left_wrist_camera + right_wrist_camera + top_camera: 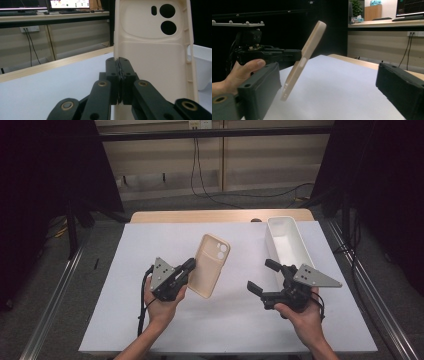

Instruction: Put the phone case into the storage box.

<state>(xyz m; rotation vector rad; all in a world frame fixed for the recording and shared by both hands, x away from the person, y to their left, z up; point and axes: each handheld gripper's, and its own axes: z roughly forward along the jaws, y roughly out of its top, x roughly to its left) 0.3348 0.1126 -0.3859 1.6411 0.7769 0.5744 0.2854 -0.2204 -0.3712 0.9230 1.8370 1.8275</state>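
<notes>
The phone case (210,265) is cream-coloured, with two round camera holes and a small slot near its top end. It sits clear of the worktop, tilted, its camera end pointing to about 1 o'clock in the high view. Its long left edge is clamped at about 9 o'clock, and its hollow inner side (152,50) faces the left gripper view.

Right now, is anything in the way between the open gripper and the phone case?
Nothing visible. The right gripper is open and faces the phone case, with bare white table between them. The left gripper holds the case by its edge, lifted and tilted. The white bin sits off to the side.
</notes>
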